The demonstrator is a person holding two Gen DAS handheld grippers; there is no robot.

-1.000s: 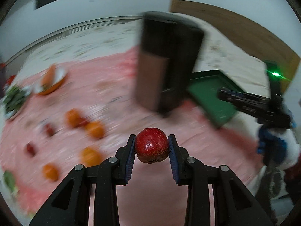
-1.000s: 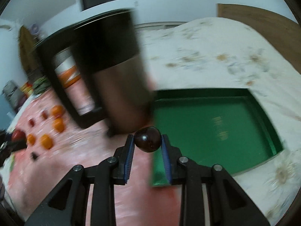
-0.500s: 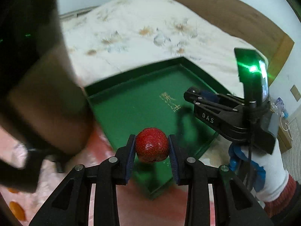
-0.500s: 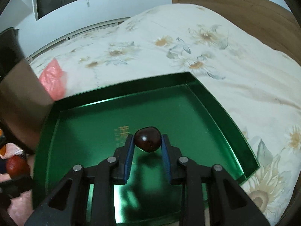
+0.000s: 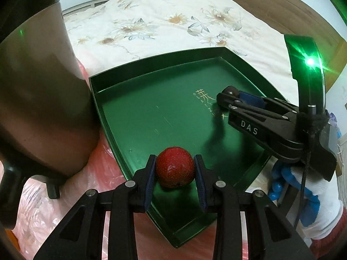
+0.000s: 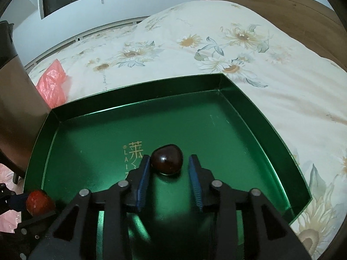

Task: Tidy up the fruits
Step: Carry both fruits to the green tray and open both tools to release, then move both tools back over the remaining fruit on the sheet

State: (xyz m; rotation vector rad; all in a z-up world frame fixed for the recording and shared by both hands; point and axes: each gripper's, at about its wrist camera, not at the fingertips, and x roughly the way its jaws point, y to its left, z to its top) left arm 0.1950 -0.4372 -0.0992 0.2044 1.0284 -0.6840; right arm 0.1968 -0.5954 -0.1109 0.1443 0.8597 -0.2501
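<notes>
A green tray [image 5: 151, 112] [image 6: 249, 143] lies on the bed. My left gripper [image 5: 174, 169] is over its near corner, low, with a red speckled fruit [image 5: 174, 166] between its pads; the pads stand slightly apart from it. My right gripper [image 6: 169, 169] is over the tray's middle with its jaws open; a dark red cherry-like fruit [image 6: 166, 159] sits on the tray floor between the fingers, touching the left pad only. The right gripper also shows in the left wrist view [image 5: 229, 96], and the red fruit in the right wrist view [image 6: 39, 202].
A tall brown and black appliance [image 5: 36, 91] [image 6: 13, 112] stands right against the tray's left side. Pink plastic sheeting [image 5: 71, 195] covers the surface under the tray's near corner. A floral bedspread [image 6: 216, 49] lies beyond the tray, with a wooden headboard [image 6: 282, 6] behind.
Both grippers came down into the tray. The right jaws opened and the dark fruit now rests on the tray floor. The left jaws have loosened around the red fruit.
</notes>
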